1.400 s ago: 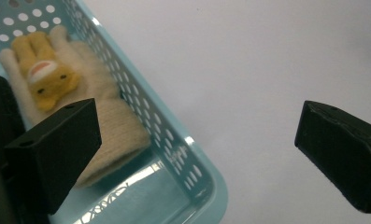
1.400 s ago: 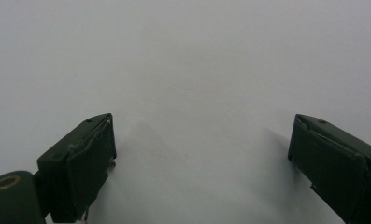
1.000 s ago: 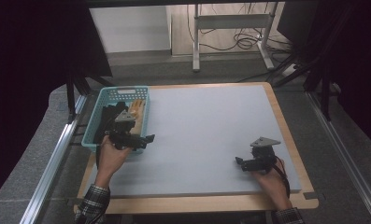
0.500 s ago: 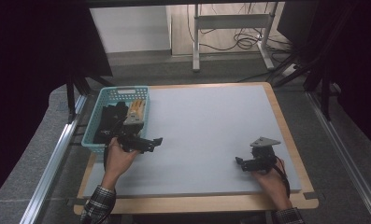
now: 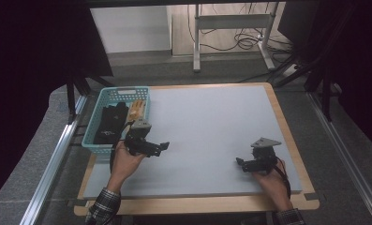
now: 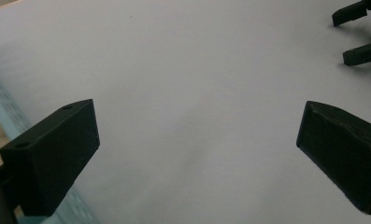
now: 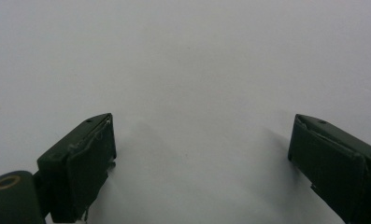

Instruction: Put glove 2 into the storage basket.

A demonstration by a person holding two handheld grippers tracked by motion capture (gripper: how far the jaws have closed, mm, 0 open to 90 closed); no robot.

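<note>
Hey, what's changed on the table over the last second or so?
The left tongs moved away from the teal basket toward the middle of the grey mat, jaws open and empty. The right tongs stayed put near the front right, also open. The dark cloth and tan item remain in the basket.

Basket (image 5: pixel 95 140) sits on the table (image 5: pixel 212 122) just behind and left of your left gripper (image 5: pixel 161 147). Gloves (image 5: pixel 109 123) lie inside it. Your right gripper (image 5: pixel 240 163) lies well right, bare mat between both jaws.
</note>
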